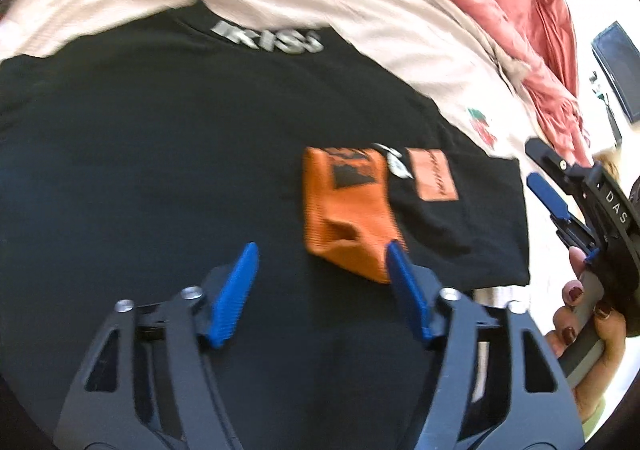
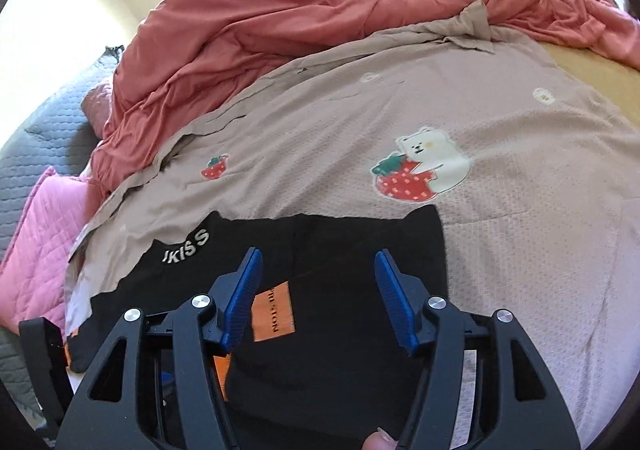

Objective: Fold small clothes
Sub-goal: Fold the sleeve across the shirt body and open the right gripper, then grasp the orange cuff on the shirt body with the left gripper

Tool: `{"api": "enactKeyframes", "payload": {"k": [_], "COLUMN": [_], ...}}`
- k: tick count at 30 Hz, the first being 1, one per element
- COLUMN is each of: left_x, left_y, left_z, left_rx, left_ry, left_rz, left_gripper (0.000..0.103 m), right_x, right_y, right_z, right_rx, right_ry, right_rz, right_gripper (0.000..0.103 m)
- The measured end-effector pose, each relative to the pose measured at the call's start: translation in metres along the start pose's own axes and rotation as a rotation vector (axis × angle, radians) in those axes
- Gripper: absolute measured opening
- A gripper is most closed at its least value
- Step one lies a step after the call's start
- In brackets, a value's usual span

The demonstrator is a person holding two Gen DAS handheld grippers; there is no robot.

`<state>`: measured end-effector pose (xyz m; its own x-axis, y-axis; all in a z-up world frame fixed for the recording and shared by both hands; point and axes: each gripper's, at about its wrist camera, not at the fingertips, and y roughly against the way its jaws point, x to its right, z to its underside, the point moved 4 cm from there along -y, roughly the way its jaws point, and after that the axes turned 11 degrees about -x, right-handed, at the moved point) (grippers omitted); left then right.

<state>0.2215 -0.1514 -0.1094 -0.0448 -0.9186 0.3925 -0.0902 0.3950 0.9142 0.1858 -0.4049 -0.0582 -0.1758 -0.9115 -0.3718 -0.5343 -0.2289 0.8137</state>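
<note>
Pink quilted pillow (image 2: 38, 234): far left, at the bed's edge, clear of the work.
Coral duvet (image 2: 304, 2): bunched toward the back, evidently pushed aside to free a flat folding surface.
Beige strawberry-print cover (image 2: 520, 218): spread flat as the work surface; a bear-and-strawberry motif sits just beyond the garment.
Black garment (image 1: 160, 154): the task's item, lying flat on the cover, pale lettering at its far edge and an orange rectangular patch (image 2: 274, 310) on its front. Its outline looks squared off, so it is probably partly folded.
Orange knit piece (image 1: 348, 210): lies on top of the black garment beside the patch, one end turned up. Whether it is a separate sock or part of the garment cannot be told.
Left gripper (image 1: 322, 282): angled down over the garment, jaws apart, nothing between the blue pads; the right pad stands at the orange piece's near edge, contact not discernible.
Right gripper (image 2: 318, 290): jaws apart, above the garment's right half, gripping nothing.
Person's hand (image 1: 580, 314): wraps the right gripper's handle.
Assessment: both tools appear released, likely between folds.
</note>
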Motion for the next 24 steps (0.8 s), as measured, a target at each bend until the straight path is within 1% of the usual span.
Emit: {"api": "enactKeyframes", "payload": {"k": [3,6,7,8,9,10,13,17,19,21,23,24], "left_x": [0.010,0.015,0.015,0.016,0.019,0.020,0.021,0.013,0.005,-0.002,-0.014,-0.017], "left_y": [-0.015,-0.025,-0.026,-0.026,-0.026,-0.025,-0.017,0.014,0.039,0.062,0.088,0.095], "left_z": [-0.003,-0.005,-0.006,-0.007,-0.010,-0.012,-0.016,-0.021,-0.024,-0.026,-0.025,-0.026], "left_rx": [-0.029,-0.033,-0.023,-0.015,-0.010,0.002,0.026,0.121,0.190,0.257,0.327,0.346], "left_ry": [0.013,0.031,0.038,0.042,0.039,0.039,0.019,0.001,0.000,-0.013,-0.023,-0.023], "left_rz": [0.023,0.013,0.012,0.013,0.010,-0.005,-0.006,-0.015,-0.026,-0.058,-0.113,-0.130], "left_gripper": [0.054,0.054,0.044,0.038,0.025,0.006,0.006,0.006,0.006,0.006,0.006,0.006], "right_x": [-0.001,-0.003,-0.004,-0.005,-0.005,-0.004,-0.002,0.001,0.002,0.005,0.009,0.011], "right_y": [0.003,0.003,0.004,0.003,0.002,0.002,0.001,0.001,0.001,0.002,0.001,0.001], "right_z": [0.000,-0.002,-0.002,-0.003,-0.003,-0.003,-0.003,-0.004,-0.004,-0.005,-0.005,-0.005], "right_rx": [0.012,0.017,0.018,0.018,0.019,0.020,0.018,0.019,0.023,0.028,0.030,0.029], "right_ry": [0.014,0.024,0.028,0.028,0.024,0.020,0.012,0.001,-0.009,-0.018,-0.032,-0.041], "right_rz": [0.010,0.014,0.017,0.017,0.015,0.014,0.015,0.014,0.018,0.023,0.027,0.028], "right_gripper": [0.058,0.058,0.058,0.058,0.058,0.058,0.058,0.058,0.058,0.058,0.058,0.058]}}
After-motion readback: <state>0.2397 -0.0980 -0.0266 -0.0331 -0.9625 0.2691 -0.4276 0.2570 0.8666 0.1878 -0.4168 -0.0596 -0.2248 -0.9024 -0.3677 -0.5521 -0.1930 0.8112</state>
